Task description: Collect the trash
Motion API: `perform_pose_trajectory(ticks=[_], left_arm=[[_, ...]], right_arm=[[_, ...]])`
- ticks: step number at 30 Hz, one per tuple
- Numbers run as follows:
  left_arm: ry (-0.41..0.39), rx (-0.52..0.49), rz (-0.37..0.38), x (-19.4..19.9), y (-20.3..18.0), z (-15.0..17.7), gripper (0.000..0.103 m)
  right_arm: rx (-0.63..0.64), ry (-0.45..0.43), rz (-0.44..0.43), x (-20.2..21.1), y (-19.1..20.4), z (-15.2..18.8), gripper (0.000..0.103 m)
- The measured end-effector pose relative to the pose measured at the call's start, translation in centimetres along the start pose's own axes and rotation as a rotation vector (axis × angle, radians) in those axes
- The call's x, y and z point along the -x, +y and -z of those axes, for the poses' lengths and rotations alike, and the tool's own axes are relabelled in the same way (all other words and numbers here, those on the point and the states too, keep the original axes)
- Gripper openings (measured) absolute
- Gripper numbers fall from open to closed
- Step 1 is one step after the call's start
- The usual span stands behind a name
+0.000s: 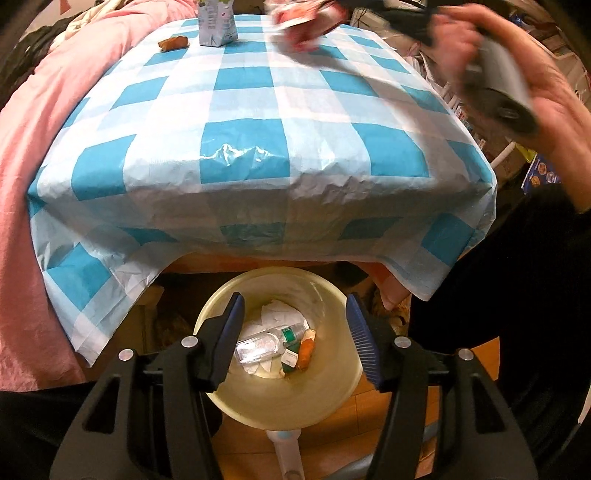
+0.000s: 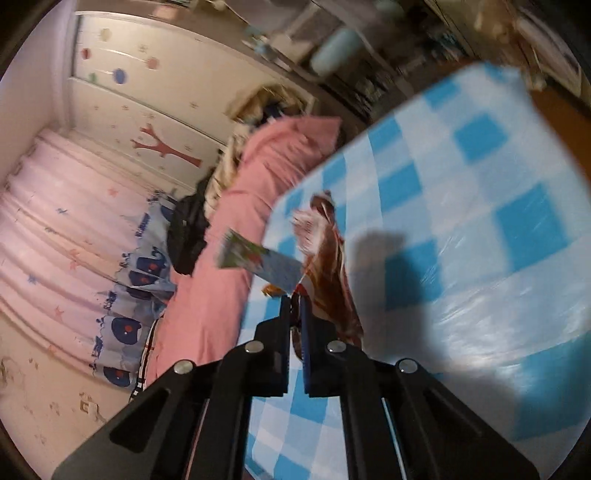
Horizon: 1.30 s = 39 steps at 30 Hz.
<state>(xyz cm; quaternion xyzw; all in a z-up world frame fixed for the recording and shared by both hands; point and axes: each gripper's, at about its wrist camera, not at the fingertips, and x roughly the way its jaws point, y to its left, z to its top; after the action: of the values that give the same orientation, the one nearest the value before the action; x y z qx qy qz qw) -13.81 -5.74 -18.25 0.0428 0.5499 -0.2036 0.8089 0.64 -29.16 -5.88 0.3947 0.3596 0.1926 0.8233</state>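
Note:
My left gripper (image 1: 295, 301) hangs open over a cream bin (image 1: 332, 391) below the table edge, with nothing between its fingers. In the bin lie a clear plastic bottle (image 1: 264, 345), crumpled paper (image 1: 277, 314), a small green box (image 1: 290, 360) and an orange scrap (image 1: 306, 352). My right gripper (image 2: 295, 301) is shut on a crinkled red-brown wrapper (image 2: 327, 254), lifted just off the checked tablecloth (image 2: 480, 258). The left wrist view shows that wrapper (image 1: 306, 22) blurred at the far edge. A milk carton (image 1: 218, 22) and a small brown snack piece (image 1: 173, 43) stay on the table.
A person's hand (image 1: 554, 99) holds the right gripper's handle at the upper right. A pink blanket (image 1: 44, 147) lies along the table's left side. A dark bag (image 2: 186, 236) sits on the bed beyond. A white handled tool (image 1: 290, 458) lies on the wooden floor beneath the bin.

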Motion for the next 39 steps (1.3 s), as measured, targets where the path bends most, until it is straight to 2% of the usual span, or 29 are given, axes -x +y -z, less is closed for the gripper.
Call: perform_pose_trajectory(ticks=[5, 7, 8, 9, 10, 12, 13, 14, 17, 22, 27, 28, 29, 30, 31, 34, 37, 39], left_arm=[[-0.013, 0.01, 0.001, 0.2, 0.0, -0.2, 0.055], [-0.025, 0.025, 0.007, 0.3, 0.3, -0.2, 0.055], [-0.032, 0.037, 0.014, 0.4, 0.5, -0.3, 0.056], [-0.036, 0.045, 0.018, 0.5, 0.6, -0.3, 0.056], [-0.045, 0.057, 0.023, 0.6, 0.8, -0.4, 0.056], [-0.069, 0.081, 0.031, 0.9, 1.2, -0.6, 0.057], [-0.083, 0.091, 0.03, 1.1, 1.4, -0.7, 0.057], [-0.097, 0.099, 0.027, 1.3, 1.6, -0.8, 0.059], [-0.136, 0.127, 0.011, 1.9, 2.3, -1.0, 0.061], [-0.184, 0.181, -0.019, 2.4, 3.4, -1.2, 0.061], [-0.213, 0.227, -0.051, 2.7, 4.6, -1.4, 0.061], [-0.216, 0.238, -0.056, 2.8, 4.8, -1.3, 0.061], [-0.22, 0.247, -0.063, 2.9, 5.1, -1.3, 0.061], [-0.223, 0.251, -0.068, 3.0, 5.2, -1.2, 0.061], [-0.224, 0.256, -0.075, 3.0, 5.5, -1.1, 0.061], [-0.24, 0.267, -0.091, 3.7, 5.9, -1.1, 0.061], [-0.266, 0.27, -0.104, 4.3, 6.0, -1.5, 0.061], [-0.253, 0.251, -0.112, 4.0, 5.6, -1.9, 0.062]], right_arm=[[0.027, 0.04, -0.007, 3.9, -1.0, 0.3, 0.006], [0.025, 0.081, 0.046, 4.2, -2.2, 0.8, 0.006], [0.021, 0.101, 0.085, 4.1, -2.7, 1.0, 0.01], [0.014, 0.109, 0.148, 4.0, -3.3, 1.3, 0.01], [0.003, 0.108, 0.193, 4.1, -3.8, 1.3, 0.013], [-0.018, 0.099, 0.223, 4.2, -4.4, 1.3, 0.029], [-0.014, 0.083, 0.237, 4.5, -4.2, 1.2, 0.051], [0.002, 0.066, 0.248, 4.7, -3.9, 1.1, 0.06], [0.063, 0.051, 0.256, 4.8, -2.8, 1.1, 0.061], [0.146, 0.117, 0.355, 3.0, -2.9, 1.8, 0.062], [0.209, 0.193, 0.434, 1.0, -3.9, 2.2, 0.062], [0.233, 0.205, 0.436, 0.6, -3.7, 2.5, 0.055], [0.256, 0.216, 0.438, 0.3, -3.5, 2.6, 0.04], [0.282, 0.237, 0.435, -0.3, -3.2, 2.7, 0.032], [0.302, 0.253, 0.425, -0.5, -3.0, 2.8, 0.021], [0.36, 0.257, 0.384, -0.5, -1.8, 2.9, 0.009], [0.415, 0.23, 0.339, 0.6, -0.5, 2.7, 0.008], [0.409, 0.218, 0.315, 1.1, -0.4, 2.5, 0.007]])
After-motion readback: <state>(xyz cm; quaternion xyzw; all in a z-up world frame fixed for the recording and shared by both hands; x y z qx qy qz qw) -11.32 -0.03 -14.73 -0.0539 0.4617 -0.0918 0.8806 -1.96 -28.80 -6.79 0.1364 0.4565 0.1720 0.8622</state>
